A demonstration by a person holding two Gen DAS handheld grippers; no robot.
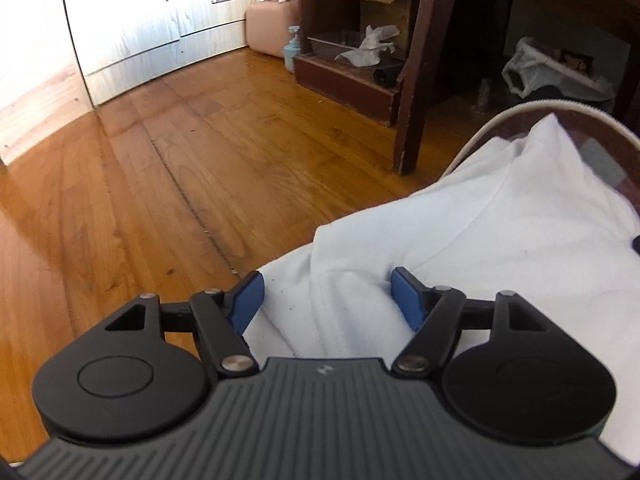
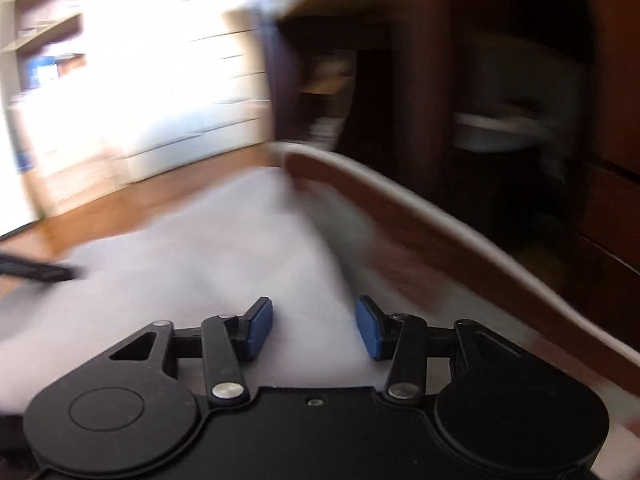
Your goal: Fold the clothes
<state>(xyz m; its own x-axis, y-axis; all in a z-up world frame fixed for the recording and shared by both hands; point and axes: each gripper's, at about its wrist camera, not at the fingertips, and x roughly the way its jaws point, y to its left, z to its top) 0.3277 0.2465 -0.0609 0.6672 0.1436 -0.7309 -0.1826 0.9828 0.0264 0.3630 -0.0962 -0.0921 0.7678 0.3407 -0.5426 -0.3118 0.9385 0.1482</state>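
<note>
From the left wrist we see the left gripper (image 1: 327, 298) with its blue pads (image 1: 248, 300) spread apart over a rumpled white garment (image 1: 480, 232), which lies on a brown table (image 1: 600, 132) and hangs over its edge above the wooden floor (image 1: 160, 168). From the right wrist, badly blurred, the right gripper (image 2: 314, 330) also appears parted, gripping nothing, above the same white cloth.

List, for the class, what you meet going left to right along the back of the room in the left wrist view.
Pale wooden drawers → pink case → blue pump bottle → dark wooden shelf unit → white plastic bag.
</note>
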